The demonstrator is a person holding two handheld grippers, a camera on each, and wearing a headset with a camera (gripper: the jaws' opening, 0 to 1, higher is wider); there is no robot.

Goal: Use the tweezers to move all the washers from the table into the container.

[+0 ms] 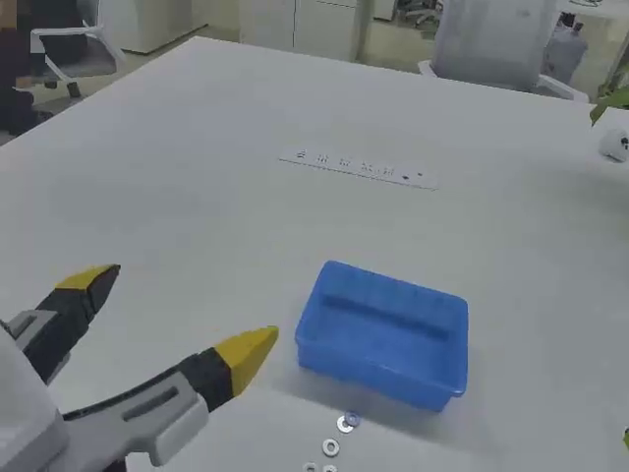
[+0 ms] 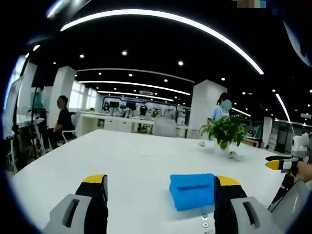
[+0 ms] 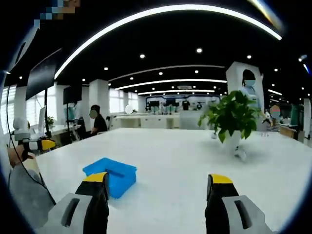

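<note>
A blue rectangular container stands open-topped on the white table. Three small metal washers lie on the table just in front of its near wall. My left gripper hovers at the lower left, open, its yellow-tipped jaws spread wide and holding nothing. From the left gripper view, the container sits ahead between the jaws of the left gripper, with washers near it. My right gripper is open and holds nothing, with the container ahead to its left.
A socket strip is set into the table's middle. A potted plant and a small white object stand at the far right. Office chairs line the far edge. People sit and stand in the background.
</note>
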